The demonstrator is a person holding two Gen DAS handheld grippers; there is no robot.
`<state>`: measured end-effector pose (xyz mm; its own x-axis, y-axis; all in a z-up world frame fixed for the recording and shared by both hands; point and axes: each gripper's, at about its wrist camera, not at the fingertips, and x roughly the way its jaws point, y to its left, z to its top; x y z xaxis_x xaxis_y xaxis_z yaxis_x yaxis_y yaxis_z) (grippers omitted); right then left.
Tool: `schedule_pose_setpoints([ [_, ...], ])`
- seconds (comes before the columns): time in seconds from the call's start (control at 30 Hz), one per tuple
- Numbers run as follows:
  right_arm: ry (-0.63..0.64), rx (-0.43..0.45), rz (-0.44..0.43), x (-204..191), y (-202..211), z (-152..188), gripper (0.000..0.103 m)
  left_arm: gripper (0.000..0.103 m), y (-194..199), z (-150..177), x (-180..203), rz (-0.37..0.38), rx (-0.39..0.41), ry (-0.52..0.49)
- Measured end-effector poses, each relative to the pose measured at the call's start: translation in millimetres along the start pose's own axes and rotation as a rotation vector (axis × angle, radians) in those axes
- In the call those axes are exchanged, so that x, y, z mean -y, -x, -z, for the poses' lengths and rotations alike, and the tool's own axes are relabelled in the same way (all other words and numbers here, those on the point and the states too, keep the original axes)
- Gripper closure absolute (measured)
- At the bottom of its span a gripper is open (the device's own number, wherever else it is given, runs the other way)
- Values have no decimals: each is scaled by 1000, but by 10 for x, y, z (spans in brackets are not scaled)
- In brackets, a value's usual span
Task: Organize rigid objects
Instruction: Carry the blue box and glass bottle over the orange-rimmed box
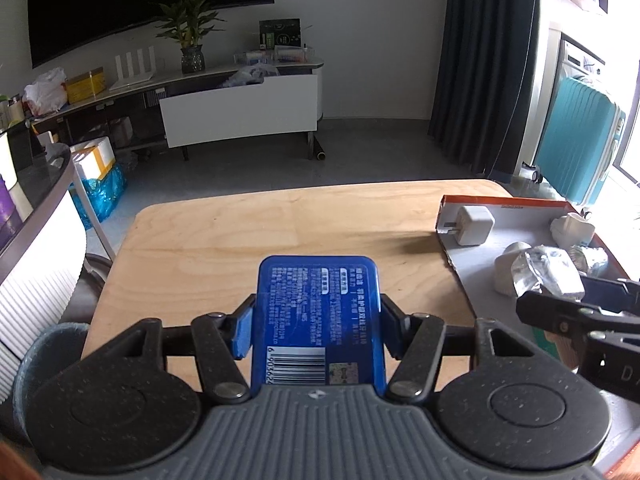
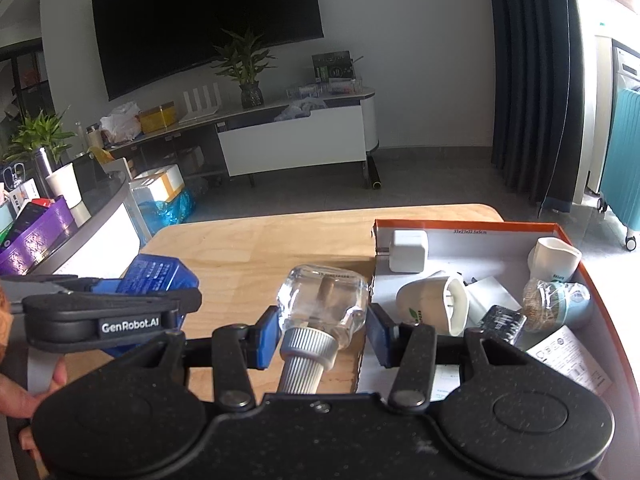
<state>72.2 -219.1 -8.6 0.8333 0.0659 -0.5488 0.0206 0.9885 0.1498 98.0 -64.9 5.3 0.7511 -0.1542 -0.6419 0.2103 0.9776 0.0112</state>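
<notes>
Between my left fingers: a blue tin (image 1: 318,320), printed back and barcode facing the camera, pinched from both sides by the blue pads (image 1: 243,334).
Left gripper (image 1: 318,330): clamped on the tin, held above the wooden table (image 1: 208,240); I can't tell whether the tin touches the wood.
Between my right fingers: a clear glass bottle (image 2: 322,304) with a ribbed silver cap (image 2: 306,356), cap end toward the camera, body pointing forward.
Right gripper (image 2: 322,332): I see it closed on the bottle, pads against its sides, over the table edge of the box.
Just right of the bottle: an orange-rimmed cardboard box (image 2: 460,224) with a pale floor.
Inside the box, ahead of my right gripper: a white charger cube (image 2: 408,256) at the near-left corner, a white cup lying on its side (image 2: 430,306), a white pitcher (image 2: 554,260) upright at the far side, a small jar on its side (image 2: 556,304), a dark shiny packet (image 2: 502,322) and paper sheets.
Left of my right gripper: the other gripper with the blue tin, seen side-on.
Right of my left gripper: the same box (image 1: 500,202), and the bottle held at its edge.
Beyond the table: grey floor, a white TV cabinet (image 1: 240,116), a potted plant (image 1: 190,24), a teal suitcase (image 1: 576,140).
</notes>
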Motion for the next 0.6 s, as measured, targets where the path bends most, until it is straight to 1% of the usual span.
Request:
schedule_pose_setpoints([
  [0.17, 3, 20, 12, 43, 204, 3, 46, 42, 138, 28, 99, 0, 0, 16],
  [0.6, -18, 65, 43, 225, 688, 79, 46, 42, 463, 78, 432, 34, 46, 3],
])
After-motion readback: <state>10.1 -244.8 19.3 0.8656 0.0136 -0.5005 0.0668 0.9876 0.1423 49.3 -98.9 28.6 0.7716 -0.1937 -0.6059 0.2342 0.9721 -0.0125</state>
